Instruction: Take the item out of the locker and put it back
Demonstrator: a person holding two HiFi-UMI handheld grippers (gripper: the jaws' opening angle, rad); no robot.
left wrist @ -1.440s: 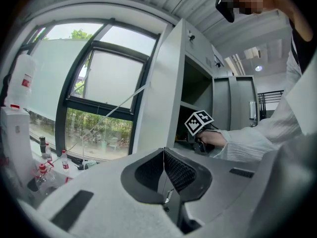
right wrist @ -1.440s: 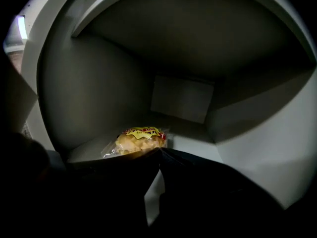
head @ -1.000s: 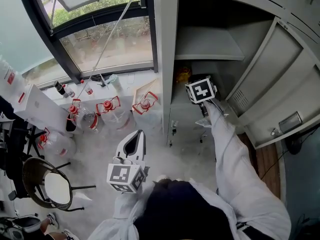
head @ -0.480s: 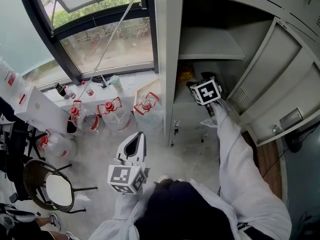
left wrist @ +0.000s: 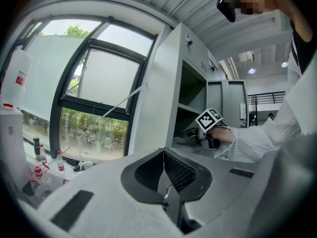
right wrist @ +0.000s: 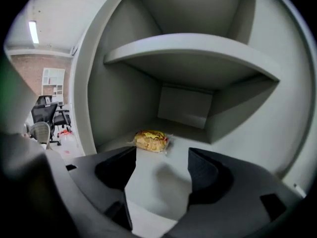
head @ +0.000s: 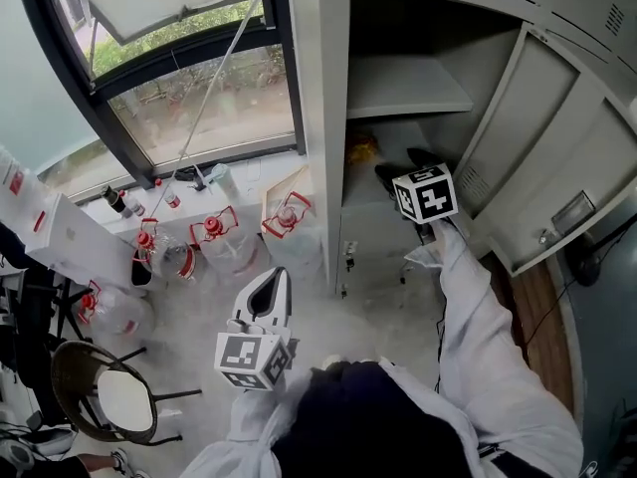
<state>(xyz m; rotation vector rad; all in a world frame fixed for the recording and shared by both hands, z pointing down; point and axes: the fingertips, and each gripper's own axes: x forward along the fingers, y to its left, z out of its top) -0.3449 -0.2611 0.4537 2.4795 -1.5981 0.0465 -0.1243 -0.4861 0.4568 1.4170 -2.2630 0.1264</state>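
Note:
A yellow snack packet (right wrist: 152, 141) lies on the floor of the open grey locker (head: 328, 88), under its shelf (head: 408, 90); the head view shows the packet (head: 360, 147) at the compartment's left. My right gripper (right wrist: 161, 158) points into the locker a short way back from the packet, its jaws opening with nothing but bare locker floor between them. In the head view the right gripper (head: 388, 175) sits at the locker mouth. My left gripper (head: 272, 285) hangs low over the floor outside the locker, pads (left wrist: 171, 166) pressed together and empty.
The locker door (head: 542, 137) stands swung open to the right. Several water jugs with red handles (head: 214, 232) sit on the floor below the window (head: 199, 98). A round chair (head: 105, 391) and white boxes (head: 70, 237) stand at the left.
My right gripper has drawn back and to the right, away from the packet, which stays on the locker floor. The left gripper has hardly moved.

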